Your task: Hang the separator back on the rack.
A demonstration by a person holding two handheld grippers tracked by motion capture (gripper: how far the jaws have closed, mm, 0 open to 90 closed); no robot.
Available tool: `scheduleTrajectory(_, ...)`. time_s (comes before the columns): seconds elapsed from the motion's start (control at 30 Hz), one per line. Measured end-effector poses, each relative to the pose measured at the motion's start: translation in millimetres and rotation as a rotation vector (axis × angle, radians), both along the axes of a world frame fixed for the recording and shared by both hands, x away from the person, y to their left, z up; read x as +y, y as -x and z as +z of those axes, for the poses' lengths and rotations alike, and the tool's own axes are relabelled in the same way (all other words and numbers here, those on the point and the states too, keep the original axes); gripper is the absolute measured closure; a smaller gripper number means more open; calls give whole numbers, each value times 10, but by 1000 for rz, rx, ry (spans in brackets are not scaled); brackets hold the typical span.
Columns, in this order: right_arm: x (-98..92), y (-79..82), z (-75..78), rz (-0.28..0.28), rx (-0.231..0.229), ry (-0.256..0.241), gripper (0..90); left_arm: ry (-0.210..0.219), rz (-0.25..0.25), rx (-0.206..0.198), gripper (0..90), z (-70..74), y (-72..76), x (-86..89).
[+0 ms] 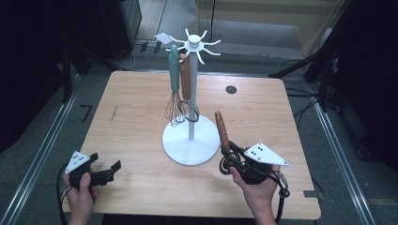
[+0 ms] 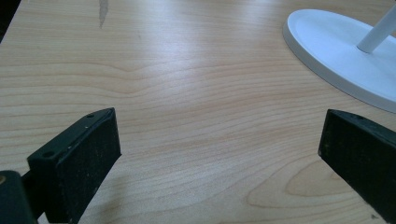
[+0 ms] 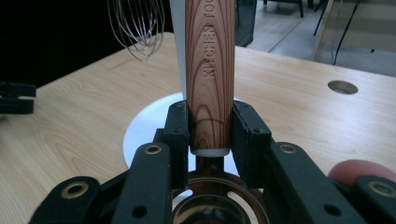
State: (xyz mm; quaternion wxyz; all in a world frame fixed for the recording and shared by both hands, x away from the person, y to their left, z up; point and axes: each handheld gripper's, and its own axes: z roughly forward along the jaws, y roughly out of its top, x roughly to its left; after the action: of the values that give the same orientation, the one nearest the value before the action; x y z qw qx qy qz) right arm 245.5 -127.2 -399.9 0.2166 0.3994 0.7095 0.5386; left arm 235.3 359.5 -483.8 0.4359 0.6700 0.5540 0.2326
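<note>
On the floor in front of me stands a wooden table [image 1: 141,117] with a pale top and a small round hole [image 1: 231,89] near its far edge. It is the biggest thing here. A person stands at the near side, with both hands low over the table.

In the middle of the table is a white stand [image 1: 191,140]. It has a wide round base, a thin pole, and curly hooks at the top. Two tools hang from the hooks, close beside each other. One is a whisk [image 1: 174,89] with a green handle and thin wire loops. The other tool has a brown wooden handle [image 1: 186,77] and a dark ring [image 1: 189,111] at its low end; I cannot tell what it is.

The right gripper [image 1: 237,164] is near the front of the table, just beside the base of the stand. Its two black jaws are pressed tight on a utensil with a wooden handle [image 1: 221,127]. The handle sticks up and tilts toward the stand. In the right gripper view the jaws squeeze the low end of the handle [image 3: 209,70], which has letters cut into the wood. Under the jaws there is a round metal part of the utensil, but I cannot tell its full shape.

The left gripper [image 1: 107,174] is near the front left corner of the table, well apart from the stand. Its jaws are spread wide and hold nothing. In the left gripper view, bare wood lies between them, and the white base [image 2: 336,51] is off to one side.
</note>
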Motion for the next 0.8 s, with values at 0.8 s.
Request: scheduleTrajectory(0.8, 175, -3, 433, 39, -115, -75, 710, 2, -1, -7, 0, 0, 11, -1)
